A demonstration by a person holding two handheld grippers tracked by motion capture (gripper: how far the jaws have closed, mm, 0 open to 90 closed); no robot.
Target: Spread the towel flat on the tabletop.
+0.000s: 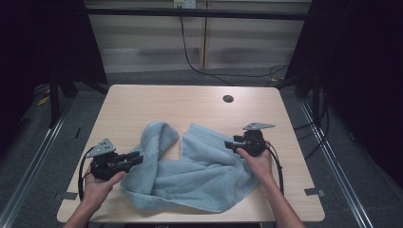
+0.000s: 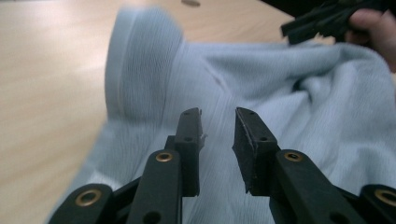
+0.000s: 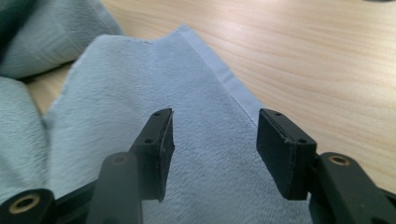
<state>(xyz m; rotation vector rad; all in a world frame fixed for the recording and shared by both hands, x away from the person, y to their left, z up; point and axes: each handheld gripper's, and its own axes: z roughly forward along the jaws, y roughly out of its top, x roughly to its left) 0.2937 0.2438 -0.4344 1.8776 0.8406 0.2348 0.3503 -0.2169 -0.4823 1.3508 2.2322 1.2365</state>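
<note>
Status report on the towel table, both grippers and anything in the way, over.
Left gripper open, nothing clamped, over towel. Right gripper open above towel's hemmed edge. Towel rumpled, unfolded, on table. Nothing in the way.

Setting: lab-style recording bay. Pale wood-laminate rectangular counter (image 1: 199,102) with a round cable port (image 1: 228,99) beyond the right tool (image 1: 229,144); black curtains (image 1: 361,71) on both flanks; metal floor rails (image 1: 35,152); black cables (image 1: 190,59) trailing behind.
</note>
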